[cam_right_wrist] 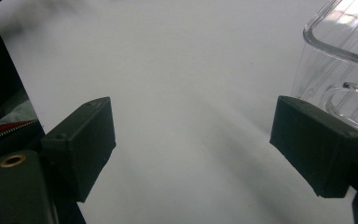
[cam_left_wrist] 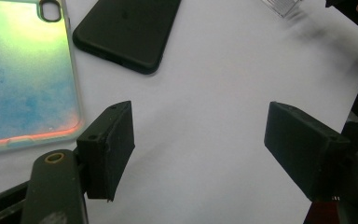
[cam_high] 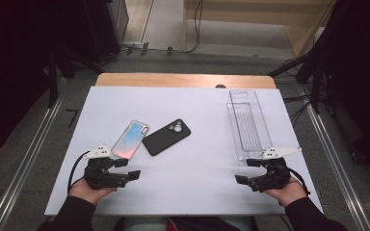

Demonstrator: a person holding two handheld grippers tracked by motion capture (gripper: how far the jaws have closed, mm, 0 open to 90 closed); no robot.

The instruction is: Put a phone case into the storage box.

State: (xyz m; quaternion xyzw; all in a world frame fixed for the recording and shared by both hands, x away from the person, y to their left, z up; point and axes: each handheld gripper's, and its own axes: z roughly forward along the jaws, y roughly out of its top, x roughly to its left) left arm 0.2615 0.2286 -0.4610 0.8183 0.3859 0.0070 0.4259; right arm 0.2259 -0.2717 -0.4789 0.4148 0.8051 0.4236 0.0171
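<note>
At lower left of the high view, left gripper (cam_high: pixel 131 169) held with jaws apart and empty, just below the iridescent phone case (cam_high: pixel 130 139), black phone case (cam_high: pixel 166 136) touching that case's right edge. At lower right, right gripper (cam_high: pixel 244 171) likewise spread and empty beside the clear tray (cam_high: pixel 247 122). Best to square the jaws across the iridescent case's long edges before closing; no readable brand or writing anywhere.

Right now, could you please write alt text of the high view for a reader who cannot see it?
A person holds the left gripper and the right gripper, both open and empty, low over a white table. A pastel phone case and a black phone case lie side by side ahead of the left gripper; a clear plastic tray lies ahead of the right.
</note>
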